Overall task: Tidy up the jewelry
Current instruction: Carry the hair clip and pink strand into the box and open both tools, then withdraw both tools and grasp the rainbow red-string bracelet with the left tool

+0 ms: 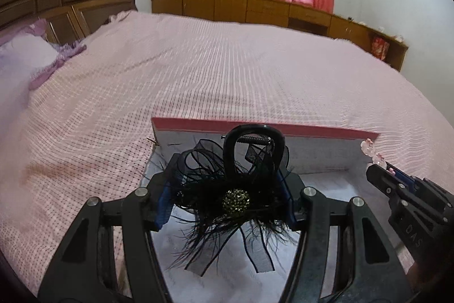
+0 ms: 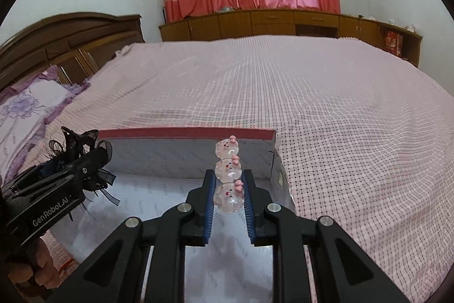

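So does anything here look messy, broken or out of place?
Nothing looks damaged or spilled. The left hand-held gripper grips a black feathered hair clip, the right hand-held gripper a clear clip with pink cat-face beads, both over an open box on the bed.

Left claw (image 1: pixel 227 189) clamped wide, right claw (image 2: pixel 228 198) clamped narrow, side by side.

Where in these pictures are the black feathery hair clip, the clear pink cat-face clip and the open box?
black feather hair clip (image 1: pixel 236 199): left wrist view, on its beaded centre.
pink cat-face clip (image 2: pixel 230 193): right wrist view, on the nearest clear bead.
box (image 2: pixel 184 133): right wrist view, on the red rim of its far wall.
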The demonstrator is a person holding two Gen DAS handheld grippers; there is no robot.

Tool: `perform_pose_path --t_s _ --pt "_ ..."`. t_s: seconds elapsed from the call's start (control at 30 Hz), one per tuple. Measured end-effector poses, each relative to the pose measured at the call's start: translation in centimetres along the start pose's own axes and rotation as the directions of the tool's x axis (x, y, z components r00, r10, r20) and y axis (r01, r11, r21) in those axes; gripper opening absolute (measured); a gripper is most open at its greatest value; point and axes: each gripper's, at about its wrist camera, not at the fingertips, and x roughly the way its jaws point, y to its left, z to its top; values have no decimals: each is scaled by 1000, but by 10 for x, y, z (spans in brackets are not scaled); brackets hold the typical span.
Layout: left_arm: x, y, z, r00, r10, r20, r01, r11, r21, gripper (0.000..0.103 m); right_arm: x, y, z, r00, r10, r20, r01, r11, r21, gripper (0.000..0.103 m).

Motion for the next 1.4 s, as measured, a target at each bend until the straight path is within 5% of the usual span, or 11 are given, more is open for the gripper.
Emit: perform_pose_path --t_s 0.33,0.53,0.6,0.67,0.93,1.4 --pt "39 -5 2 974 26 -223 -18 999 39 53 47 -1 2 988 -28 -154 26 1000 -14 20" --pt "46 -7 3 964 24 -264 -14 999 41 55 54 -4 2 983 -22 -181 25 1000 10 25" --pt "43 -7 3 966 20 -258 -9 999 44 57 51 1 3 984 -21 -175 23 1000 7 42" --pt "42 -9 4 967 15 -253 -3 999 48 60 47 0 5 987 -3 -161 6 1000 20 48" --pt "12 -10 8 977 -19 -213 30 998 52 61 17 -3 11 993 36 -114 -32 999 34 48" --pt "-95 8 5 995 -74 -66 76 997 30 63 -83 -5 11 993 107 42 -109 993 47 48"
